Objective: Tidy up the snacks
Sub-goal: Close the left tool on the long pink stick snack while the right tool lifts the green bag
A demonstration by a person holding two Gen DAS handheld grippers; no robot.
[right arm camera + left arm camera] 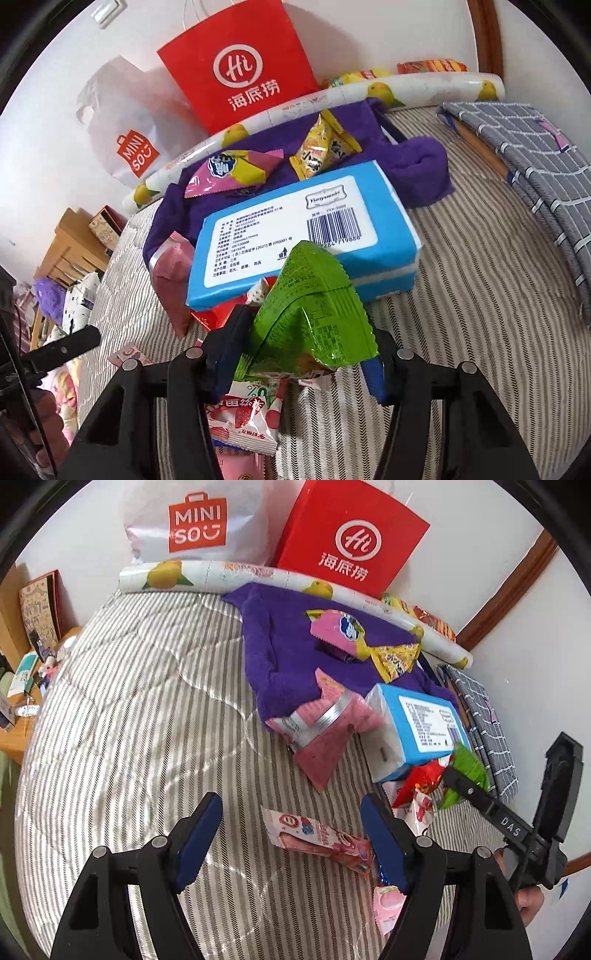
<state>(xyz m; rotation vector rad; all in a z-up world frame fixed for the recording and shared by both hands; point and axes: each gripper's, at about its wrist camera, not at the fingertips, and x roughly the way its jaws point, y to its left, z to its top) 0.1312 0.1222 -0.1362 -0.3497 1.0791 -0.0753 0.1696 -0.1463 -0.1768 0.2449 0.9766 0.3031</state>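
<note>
The right tongs [299,354] clamp the crinkly green foil snack packet [314,314] just before the blue tissue pack [295,236] (presumably for sorting), while the left tongs [291,838] hang apart, empty.

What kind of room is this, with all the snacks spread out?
Most likely a bedroom at home. The snacks lie on a striped quilt like a bed's, shopping bags lean on the wall behind it, and a cluttered wooden side table stands beside.
</note>
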